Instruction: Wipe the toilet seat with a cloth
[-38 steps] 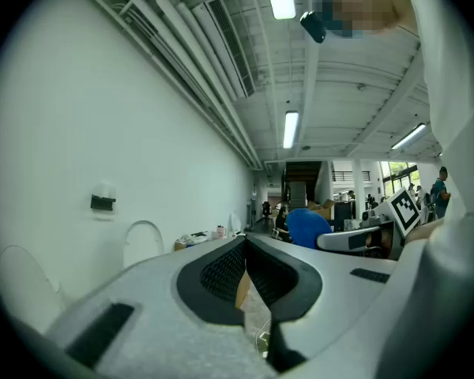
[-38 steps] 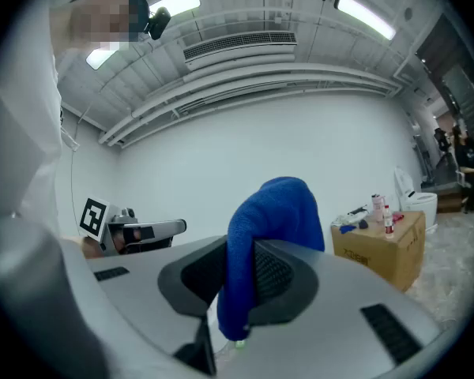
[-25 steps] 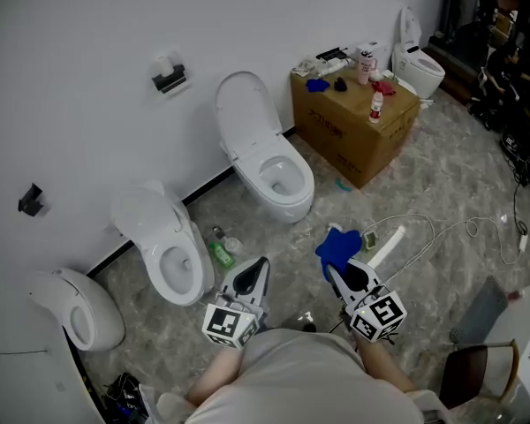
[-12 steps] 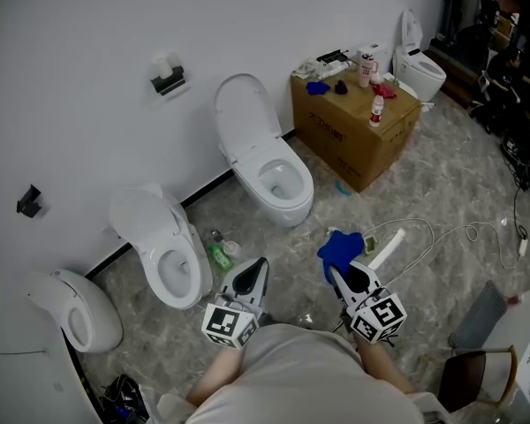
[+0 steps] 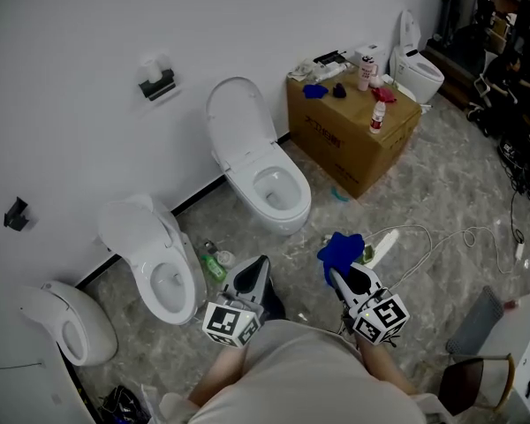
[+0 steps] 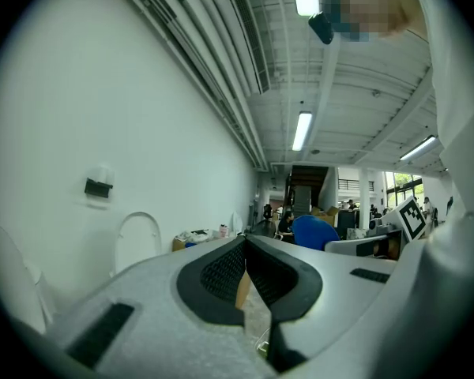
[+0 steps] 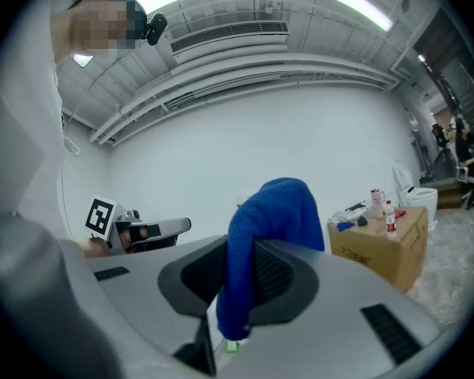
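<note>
Three white toilets stand along the wall, and the middle toilet [image 5: 267,181] has its lid [image 5: 237,113] up and its seat down. My right gripper [image 5: 336,270] is shut on a blue cloth [image 5: 340,246], which bunches over the jaw tips above the floor, short of that toilet. In the right gripper view the blue cloth [image 7: 270,218] hangs down between the jaws of the right gripper [image 7: 241,251]. My left gripper [image 5: 259,267] is shut on nothing, its tips pointing between the two nearer toilets. The left gripper [image 6: 245,243] shows its jaws meeting at the tip.
A second toilet [image 5: 163,268] with raised lid stands to the left, with a green bottle [image 5: 214,266] beside it. A cardboard box [image 5: 353,135] with bottles and cloths on top stands right of the middle toilet. White cables [image 5: 433,237] trail over the marble floor at right.
The view has shifted, so the toilets and box sit a little further left and lower. Both grippers stay in the same pose, the right one still holding the cloth.
</note>
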### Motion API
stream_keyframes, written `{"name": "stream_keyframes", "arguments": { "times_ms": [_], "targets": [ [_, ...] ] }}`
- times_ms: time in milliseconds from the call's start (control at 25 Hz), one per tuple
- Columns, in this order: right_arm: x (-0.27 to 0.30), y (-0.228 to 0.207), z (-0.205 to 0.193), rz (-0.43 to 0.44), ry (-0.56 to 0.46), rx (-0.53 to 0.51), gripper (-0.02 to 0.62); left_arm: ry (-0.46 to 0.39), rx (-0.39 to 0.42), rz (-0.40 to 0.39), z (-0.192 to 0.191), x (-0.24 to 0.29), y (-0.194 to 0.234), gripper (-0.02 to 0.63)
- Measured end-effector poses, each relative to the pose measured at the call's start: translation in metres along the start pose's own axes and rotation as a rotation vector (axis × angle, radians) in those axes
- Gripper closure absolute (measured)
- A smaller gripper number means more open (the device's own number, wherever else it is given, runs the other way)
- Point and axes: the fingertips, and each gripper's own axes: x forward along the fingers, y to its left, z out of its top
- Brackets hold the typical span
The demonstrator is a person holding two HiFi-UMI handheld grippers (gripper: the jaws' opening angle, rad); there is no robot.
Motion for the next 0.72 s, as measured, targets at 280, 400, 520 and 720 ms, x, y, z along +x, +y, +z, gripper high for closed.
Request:
{"name": "stream_keyframes", "arguments": {
  "times_ms": [280,400,520,720],
  "targets": [
    [0.109,-0.049,-0.007,-0.039,0.027,0.030,0.545,0.028,-0.030,-0.033,-0.010,0.075,0.098,0.597],
    [0.168,-0.072,-0.003,-0.054,0.041,0.046,0.545,0.059,-0.027,-0.062,-0.007,0.117,0.150,0.597],
    [0.228,-0.093,0.007,-0.067,0.048,0.043,0.545,0.078,-0.015,-0.098,0.002,0.157,0.202,0.597],
    [0.302,-0.123,0.020,-0.096,0.060,0.047,0.545,0.112,-0.007,-0.132,0.009,0.207,0.272,0.597]
  ]
}}
